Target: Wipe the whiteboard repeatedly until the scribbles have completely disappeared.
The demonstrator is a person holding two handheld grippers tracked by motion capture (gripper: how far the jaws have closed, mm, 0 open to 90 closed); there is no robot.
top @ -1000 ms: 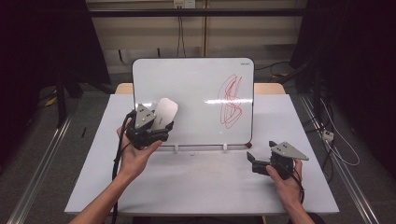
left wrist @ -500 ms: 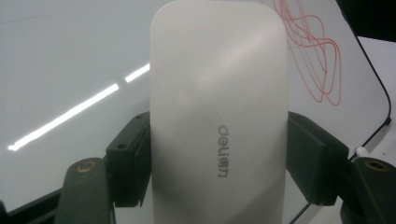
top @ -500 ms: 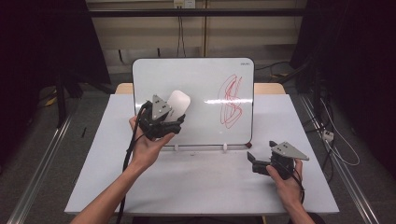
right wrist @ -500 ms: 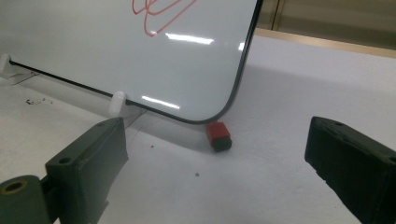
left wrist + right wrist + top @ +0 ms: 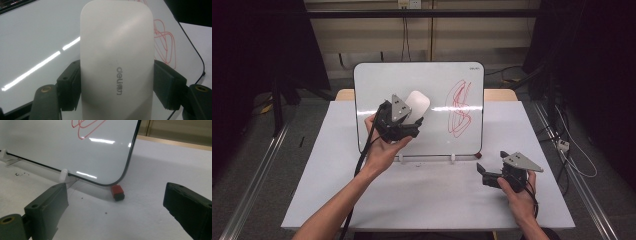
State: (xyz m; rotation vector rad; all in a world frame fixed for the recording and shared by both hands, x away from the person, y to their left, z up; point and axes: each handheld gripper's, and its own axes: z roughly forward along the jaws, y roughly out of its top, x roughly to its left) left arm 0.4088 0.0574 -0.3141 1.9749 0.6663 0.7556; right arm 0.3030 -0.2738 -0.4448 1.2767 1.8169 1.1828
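A whiteboard (image 5: 377, 90) leans on white stands at the table's back, with red scribbles (image 5: 460, 107) on its right half. My left gripper (image 5: 416, 120) is shut on a white board eraser (image 5: 417, 104), held up in front of the board's middle, left of the scribbles. The left gripper view has the eraser (image 5: 116, 60) clamped between both black pads, the red scribbles (image 5: 163, 41) beyond it to the right. My right gripper (image 5: 480, 172) rests open on the table near the board's lower right corner, and between its fingers I see a small red marker cap (image 5: 117, 192) lying under that corner.
The white table (image 5: 427, 200) stretches in front of the board. Small white stands (image 5: 63, 174) hold the board's lower edge. Dark floor, metal rails and cables lie around the table.
My left gripper has carried the eraser to the right and a little up across the board, closer to the red scribbles. The right gripper has stayed in place.
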